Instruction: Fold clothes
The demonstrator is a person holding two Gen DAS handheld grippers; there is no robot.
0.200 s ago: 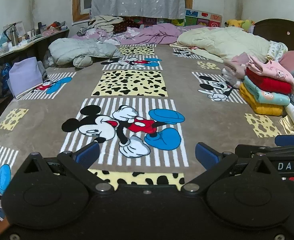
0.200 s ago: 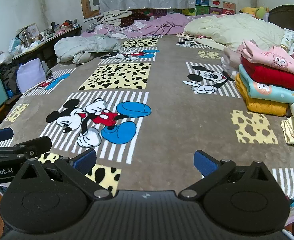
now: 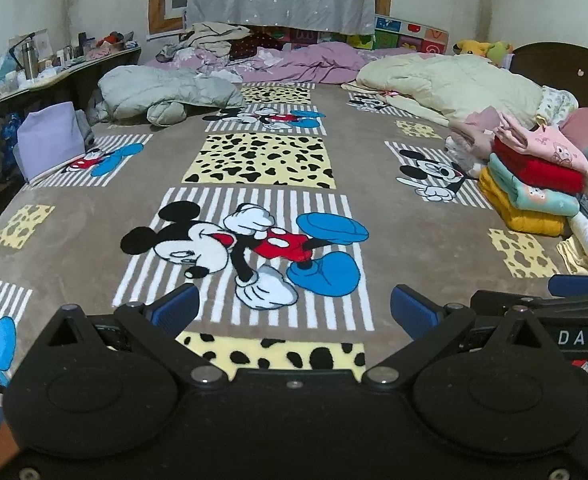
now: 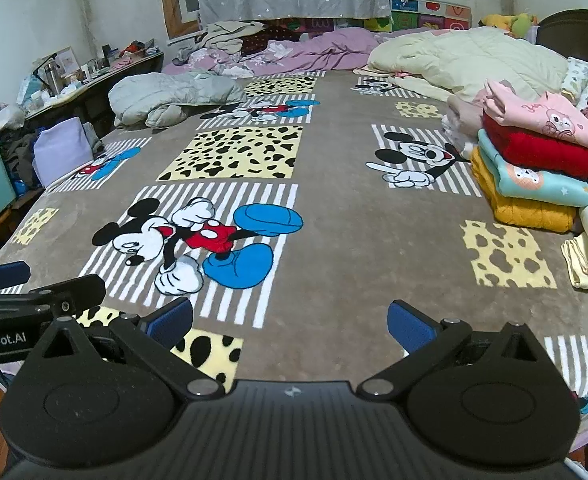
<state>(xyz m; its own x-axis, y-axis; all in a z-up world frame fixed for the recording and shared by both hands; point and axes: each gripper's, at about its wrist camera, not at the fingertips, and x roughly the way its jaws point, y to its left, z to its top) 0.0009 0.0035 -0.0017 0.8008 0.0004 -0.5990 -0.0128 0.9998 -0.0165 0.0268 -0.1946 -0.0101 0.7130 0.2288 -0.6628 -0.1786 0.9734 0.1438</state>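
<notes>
The folded clothes (image 4: 534, 168) are sitting in a neat stack on the right side of the bed: a pink top with a cartoon print on top, then something red and knitted-looking, a teal piece, and a mustard-yellow one at the bottom. More folded bits are lying just beside it toward the edge, though they're getting cut off by the frame so I can't really say what they are.

Both grippers are hovering over the near end of the bed, side by side. The left gripper (image 3: 294, 312) is sitting with its jaws spread wide, blue pads gripping nothing. Same for the right gripper (image 4: 290, 320), gaping wide and empty.

Under everything, a plush brown blanket (image 4: 354, 240) with cartoon mice, stripes and spotted yellow squares is lying flat. A puffy grey jacket (image 3: 162, 94) is slumping at the far left.
</notes>
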